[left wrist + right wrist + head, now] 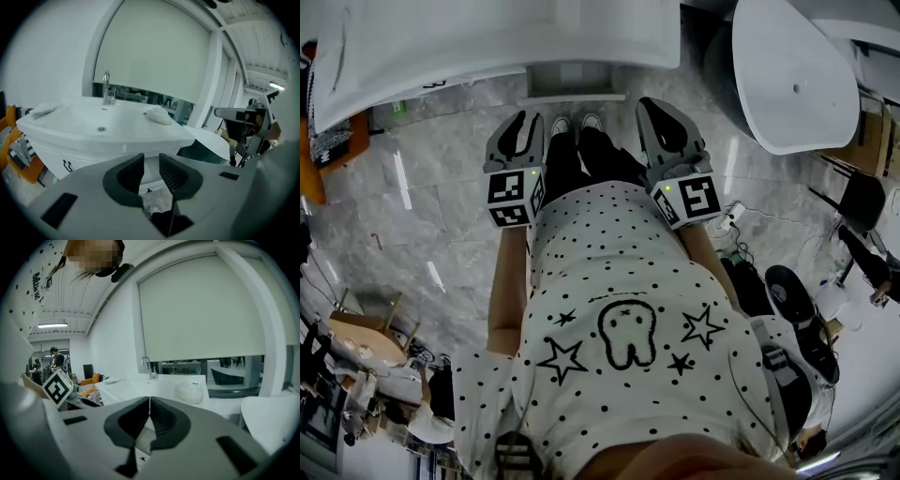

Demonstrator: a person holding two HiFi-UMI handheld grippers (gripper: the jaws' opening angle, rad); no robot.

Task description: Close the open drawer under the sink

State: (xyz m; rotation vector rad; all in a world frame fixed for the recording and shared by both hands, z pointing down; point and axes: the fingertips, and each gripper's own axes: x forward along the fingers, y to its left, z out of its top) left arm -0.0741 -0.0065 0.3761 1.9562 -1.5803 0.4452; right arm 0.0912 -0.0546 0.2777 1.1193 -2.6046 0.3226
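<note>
The white sink (469, 42) fills the top of the head view, and the open drawer (572, 82) juts out from beneath it toward my feet. My left gripper (525, 124) hangs just short of the drawer, its jaws parted with nothing between them. In the left gripper view the sink (93, 129) with its faucet (107, 89) stands above the left gripper (151, 164), and the white drawer front (149, 177) shows through the gap. My right gripper (667, 117) is held beside it at the same height, jaws shut and empty. The right gripper (149, 405) looks toward the sink top (150, 386).
A white bathtub (787, 75) stands to the right of the sink. Cables and a power strip (733, 217) lie on the marble floor at right. An orange seat (21, 161) sits left of the sink. A white bundle (158, 116) rests on the sink's rim.
</note>
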